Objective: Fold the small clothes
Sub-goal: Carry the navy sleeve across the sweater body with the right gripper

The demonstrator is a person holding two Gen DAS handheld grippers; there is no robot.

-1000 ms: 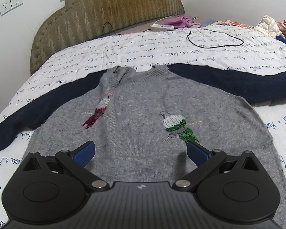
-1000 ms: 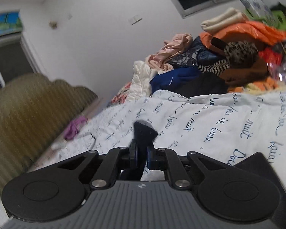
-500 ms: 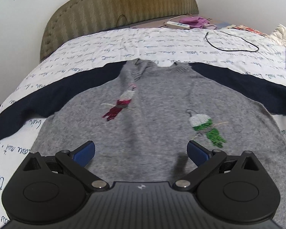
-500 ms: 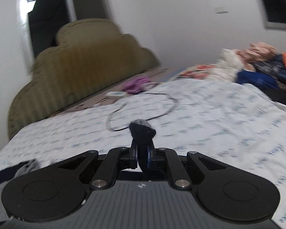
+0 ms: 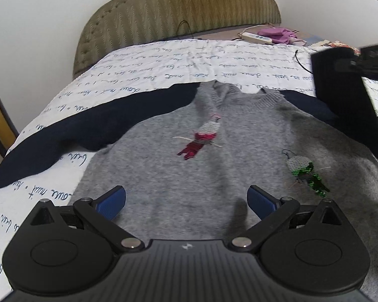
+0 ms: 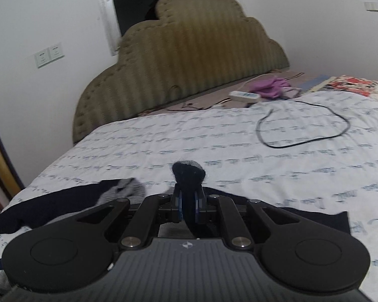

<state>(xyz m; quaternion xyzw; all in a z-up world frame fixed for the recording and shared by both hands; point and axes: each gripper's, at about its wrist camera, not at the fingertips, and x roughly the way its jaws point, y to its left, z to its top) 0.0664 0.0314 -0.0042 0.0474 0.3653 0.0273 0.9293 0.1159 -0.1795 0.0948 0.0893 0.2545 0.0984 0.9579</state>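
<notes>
A grey sweater [image 5: 214, 171] with navy sleeves and two embroidered birds lies flat on the bed, collar toward the headboard. Its left sleeve [image 5: 63, 130] stretches out to the left. My left gripper [image 5: 186, 198] is open and empty, hovering over the sweater's lower body. My right gripper [image 6: 188, 201] is shut on the navy right sleeve cuff [image 6: 188, 173] and holds it raised above the bed; the sleeve hangs below it. The right gripper's body [image 5: 345, 95] shows in the left wrist view, over the sweater's right shoulder.
The bed has a white sheet with script print [image 6: 214, 138] and an olive padded headboard [image 5: 179, 15]. A black cable loop [image 6: 305, 128] lies on the sheet at the right. A power strip [image 6: 244, 96] and purple cloth [image 6: 272, 86] lie by the headboard.
My right gripper has swung left with the sleeve cuff, from facing the clothes pile to facing the headboard, and now appears over the sweater's right shoulder. The left gripper has shifted left, still open.
</notes>
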